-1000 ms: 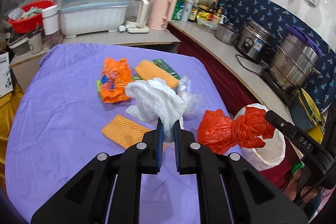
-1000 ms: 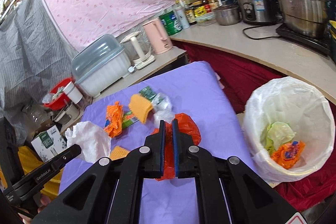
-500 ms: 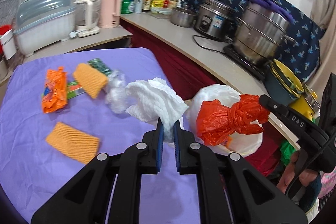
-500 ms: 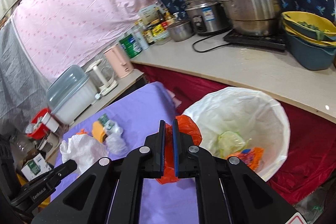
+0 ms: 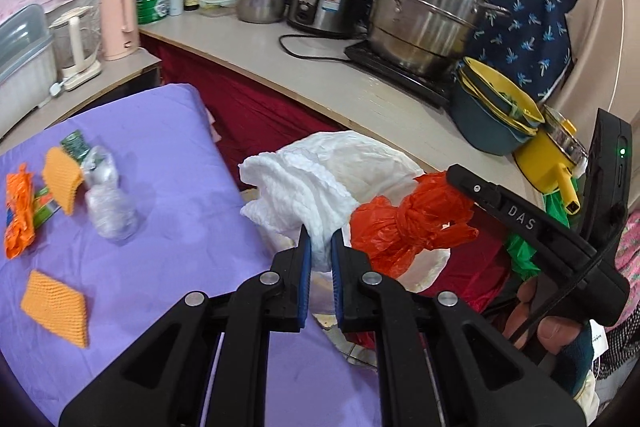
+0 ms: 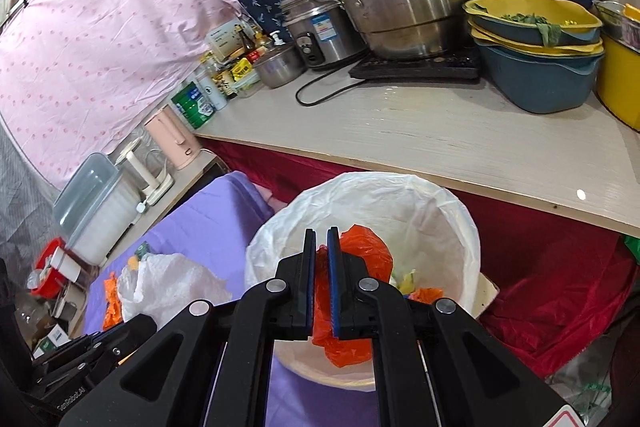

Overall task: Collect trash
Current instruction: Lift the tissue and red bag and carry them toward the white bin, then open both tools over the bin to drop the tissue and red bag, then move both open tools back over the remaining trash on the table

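My left gripper [image 5: 320, 233] is shut on a crumpled white tissue [image 5: 296, 187], held at the right edge of the purple table [image 5: 168, 247] beside the bin. My right gripper [image 6: 321, 233] is shut on an orange plastic bag [image 6: 360, 255] and holds it over the open white-lined trash bin [image 6: 452, 211]. The bag [image 5: 404, 223] also shows in the left wrist view, in front of the bin liner [image 5: 372, 159]. The tissue [image 6: 172, 287] shows at the lower left of the right wrist view. Some trash lies inside the bin [image 6: 424, 293].
On the table lie an orange wrapper [image 5: 18, 215], two orange sponges [image 5: 56, 303] [image 5: 62, 177], a green packet [image 5: 74, 143] and a clear crumpled plastic piece [image 5: 106, 195]. A counter [image 6: 440, 131] with pots, basins and bottles runs behind the bin.
Both grippers have swung right, away from the table. The orange bag has moved from the bin's near rim to over its opening, and the tissue has come up beside the bin.
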A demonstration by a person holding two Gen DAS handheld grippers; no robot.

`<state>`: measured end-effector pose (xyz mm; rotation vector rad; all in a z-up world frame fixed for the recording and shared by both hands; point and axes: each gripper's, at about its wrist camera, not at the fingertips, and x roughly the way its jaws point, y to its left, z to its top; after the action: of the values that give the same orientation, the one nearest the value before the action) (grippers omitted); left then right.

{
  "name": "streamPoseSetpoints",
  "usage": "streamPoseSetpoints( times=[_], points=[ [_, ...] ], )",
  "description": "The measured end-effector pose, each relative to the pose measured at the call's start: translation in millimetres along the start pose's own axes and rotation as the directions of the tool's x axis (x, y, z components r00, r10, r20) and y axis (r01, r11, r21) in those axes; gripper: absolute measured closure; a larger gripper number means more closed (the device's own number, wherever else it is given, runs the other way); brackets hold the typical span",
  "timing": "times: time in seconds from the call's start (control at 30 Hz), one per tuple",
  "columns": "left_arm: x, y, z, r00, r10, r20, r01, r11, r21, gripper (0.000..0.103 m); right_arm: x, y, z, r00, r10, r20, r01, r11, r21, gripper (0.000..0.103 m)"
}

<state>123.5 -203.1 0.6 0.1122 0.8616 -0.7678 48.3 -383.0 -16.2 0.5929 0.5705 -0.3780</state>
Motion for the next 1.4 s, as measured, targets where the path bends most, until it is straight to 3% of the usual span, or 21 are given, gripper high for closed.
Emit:
streamPoseSetpoints(
  times=[0.33,0.4,0.47,0.6,0.77,1.03,1.23,1.4],
  points=[
    [41,-25,11,0.998,-0.022,-0.051,0.024,0.999,0.032,0.092,7,-28,-6,0.999,-0.033,-0.018,0.034,0.998,0.058,0.091],
    [44,-26,12,0.998,-0.021,-0.055,0.022,0.999,0.029,0.084,5,-31,-5,0.999,-0.036,-0.015,0.037,0.997,0.064,0.088],
    [44,-26,13,0.999,-0.016,-0.049,0.016,1.0,0.017,0.058,2,-33,-5,0.999,-0.041,-0.007,0.041,0.997,0.065,0.082],
    [38,-21,15,1.0,-0.007,-0.026,0.007,1.0,-0.003,0.047,-5,-31,-5,0.999,-0.043,0.005,0.042,0.997,0.068,0.074],
    [31,-4,15,1.0,0.007,-0.02,-0.008,0.998,-0.064,0.046,-9,-24,-9,0.999,-0.035,0.007,0.034,0.998,0.058,0.066],
    [10,31,4,0.998,0.063,-0.001,-0.062,0.989,-0.135,0.045,-8,6,-20,1.0,0.001,-0.017,-0.001,1.0,0.005,0.066],
    [-10,69,-11,0.992,0.123,0.003,-0.12,0.971,-0.207,0.037,-1,41,-32,0.998,0.038,-0.045,-0.04,0.998,-0.048,0.062],
    [-24,106,-24,0.984,0.175,-0.005,-0.17,0.948,-0.269,0.037,9,73,-46,0.995,0.068,-0.079,-0.075,0.993,-0.09,0.061]
  ],
)
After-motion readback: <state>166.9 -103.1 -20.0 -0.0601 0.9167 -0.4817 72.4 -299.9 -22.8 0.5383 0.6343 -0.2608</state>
